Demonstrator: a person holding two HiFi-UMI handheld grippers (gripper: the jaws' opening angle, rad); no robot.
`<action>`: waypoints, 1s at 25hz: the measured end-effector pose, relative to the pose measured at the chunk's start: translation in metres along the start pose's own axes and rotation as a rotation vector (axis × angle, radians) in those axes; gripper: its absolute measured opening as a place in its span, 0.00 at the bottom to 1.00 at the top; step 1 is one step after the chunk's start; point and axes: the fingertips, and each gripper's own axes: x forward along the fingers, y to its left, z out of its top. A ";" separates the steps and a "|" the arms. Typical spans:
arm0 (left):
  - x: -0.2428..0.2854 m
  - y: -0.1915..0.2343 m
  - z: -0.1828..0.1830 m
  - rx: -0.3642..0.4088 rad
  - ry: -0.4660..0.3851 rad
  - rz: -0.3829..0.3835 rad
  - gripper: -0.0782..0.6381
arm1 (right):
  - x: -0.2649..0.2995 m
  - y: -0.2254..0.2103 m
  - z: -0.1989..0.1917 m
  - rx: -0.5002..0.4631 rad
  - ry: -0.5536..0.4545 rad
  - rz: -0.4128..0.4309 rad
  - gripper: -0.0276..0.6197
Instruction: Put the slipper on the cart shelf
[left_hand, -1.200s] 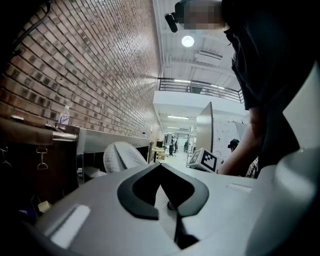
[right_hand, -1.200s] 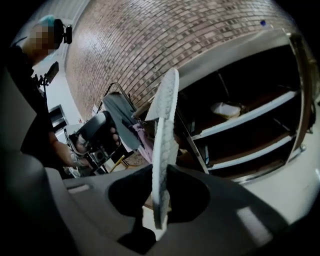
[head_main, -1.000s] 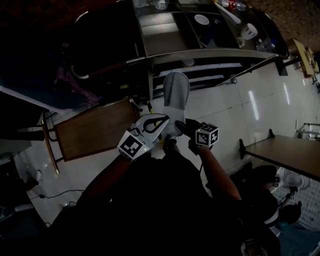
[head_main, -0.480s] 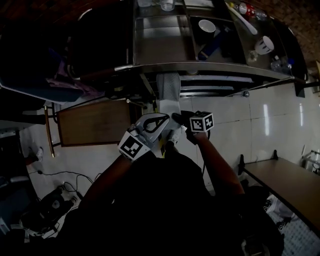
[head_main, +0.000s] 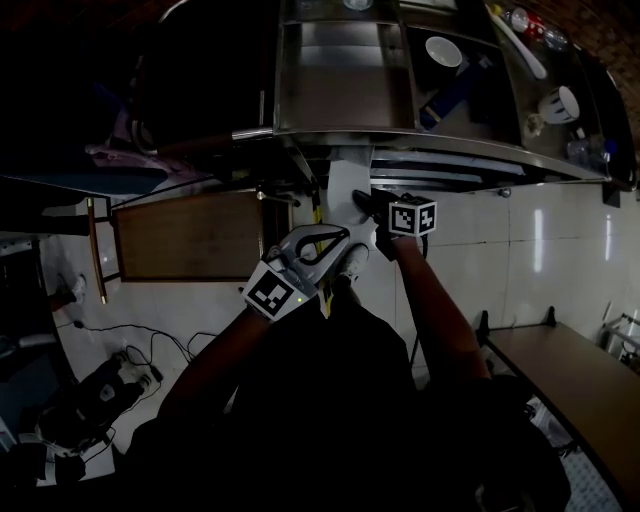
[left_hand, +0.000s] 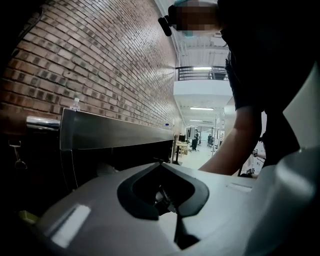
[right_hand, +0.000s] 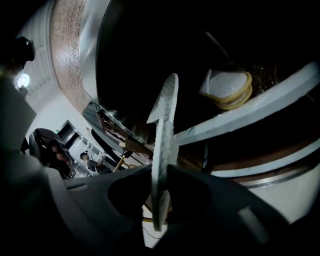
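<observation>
The pale grey slipper (head_main: 346, 186) points at the steel cart (head_main: 450, 148), its front end hidden under the cart's top rim. My right gripper (head_main: 363, 201), the black one with the marker cube, is shut on the slipper's heel end. In the right gripper view the slipper (right_hand: 163, 140) stands edge-on between the dark jaws of the right gripper (right_hand: 161, 172) and reaches into the cart's dark lower level. My white left gripper (head_main: 343, 237) hangs just left of and behind the slipper, with its jaws together and nothing in them. The left gripper (left_hand: 160, 163) faces the cart's steel side.
A wooden chair (head_main: 185, 235) stands left of the cart. Bowls (head_main: 443, 50) and cups sit on the cart's top. A pale cupped object (right_hand: 227, 89) lies inside the cart's lower level behind a white rail (right_hand: 260, 95). A table corner (head_main: 570, 365) is at lower right.
Both grippers have moved toward the cart. The slipper, earlier in full view on the floor side of the cart, now has its front under the cart's rim.
</observation>
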 end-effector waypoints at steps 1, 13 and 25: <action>0.001 0.003 -0.003 -0.007 0.000 -0.003 0.11 | 0.003 -0.002 0.005 -0.014 -0.011 -0.008 0.15; 0.001 0.031 -0.010 -0.016 -0.036 0.024 0.11 | 0.033 -0.017 0.079 -0.163 -0.201 -0.088 0.15; 0.014 0.045 -0.017 -0.043 -0.040 0.035 0.11 | 0.042 -0.016 0.114 -0.275 -0.314 -0.092 0.15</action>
